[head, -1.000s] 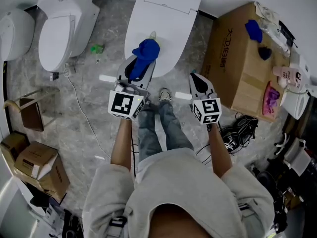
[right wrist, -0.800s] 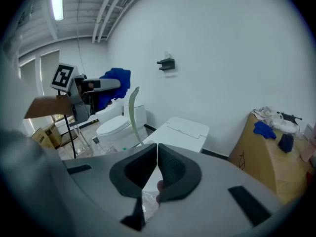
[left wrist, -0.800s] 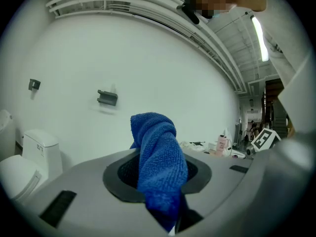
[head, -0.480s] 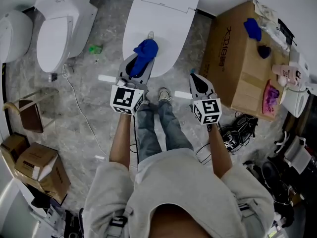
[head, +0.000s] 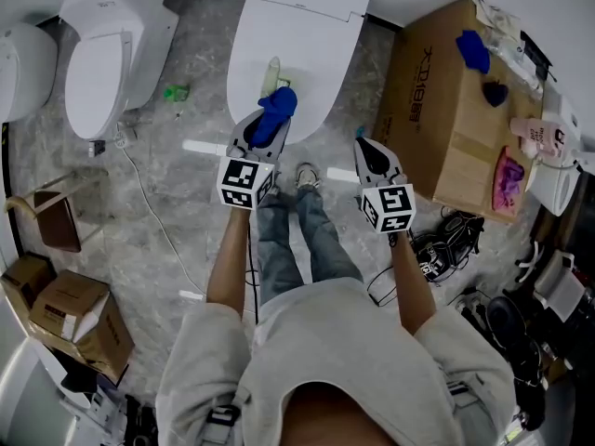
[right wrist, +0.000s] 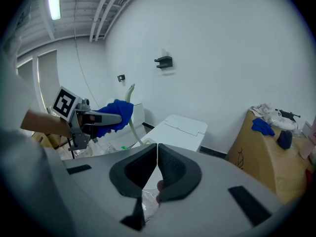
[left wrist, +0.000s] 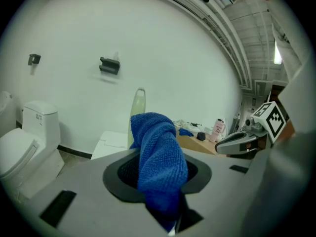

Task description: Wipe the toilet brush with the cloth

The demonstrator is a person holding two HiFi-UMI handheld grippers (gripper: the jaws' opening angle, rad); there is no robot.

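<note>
Head view: my left gripper [head: 263,130] has drawn back toward me over the toilet lid [head: 316,45]. More of the pale toilet brush [head: 271,72] handle now shows beyond the blue cloth [head: 278,108]. My right gripper [head: 370,156] stays put.

Left gripper view: the jaws clamp the cloth, and the brush handle rises just behind it.

Right gripper view: the jaws are pressed together.

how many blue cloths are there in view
2. One blue cloth is clamped in the left hand-held gripper; a second blue cloth lies on top of the cardboard box at right. Others may be hidden.
</note>
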